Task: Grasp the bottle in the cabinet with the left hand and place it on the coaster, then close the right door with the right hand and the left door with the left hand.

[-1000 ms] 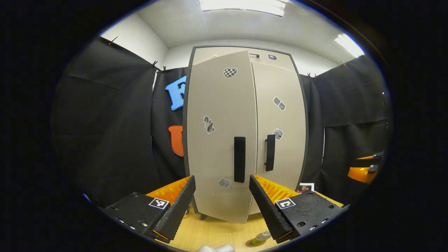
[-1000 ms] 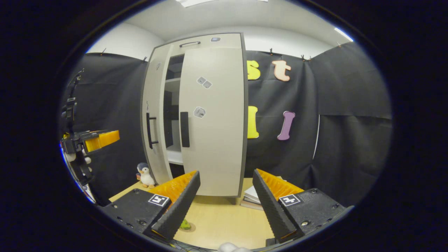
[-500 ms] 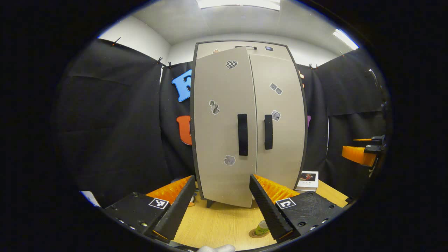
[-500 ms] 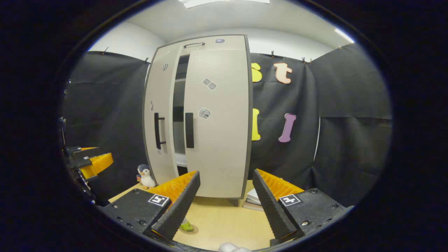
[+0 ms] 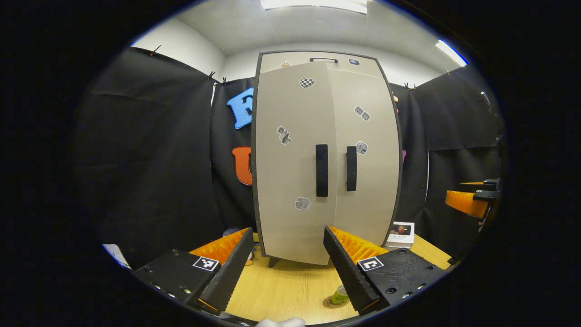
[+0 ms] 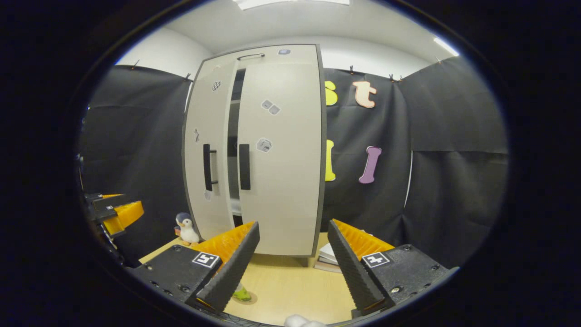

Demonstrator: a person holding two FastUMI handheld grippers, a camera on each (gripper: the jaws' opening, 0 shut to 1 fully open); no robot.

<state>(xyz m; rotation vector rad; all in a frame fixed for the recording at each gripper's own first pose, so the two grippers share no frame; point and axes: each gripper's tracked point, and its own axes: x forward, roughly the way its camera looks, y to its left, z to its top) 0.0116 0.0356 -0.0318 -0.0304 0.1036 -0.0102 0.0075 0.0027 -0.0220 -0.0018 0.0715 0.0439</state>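
Since a second ago, the tall beige cabinet's left door has swung nearly shut, leaving a narrow dark gap beside the closed right door. The small green bottle stands on the round brown coaster on the light wooden table, in front of the cabinet. The left gripper hangs before the doors with fingers spread, holding nothing; the right gripper is likewise spread and empty. A toy penguin and stacked books flank the cabinet.
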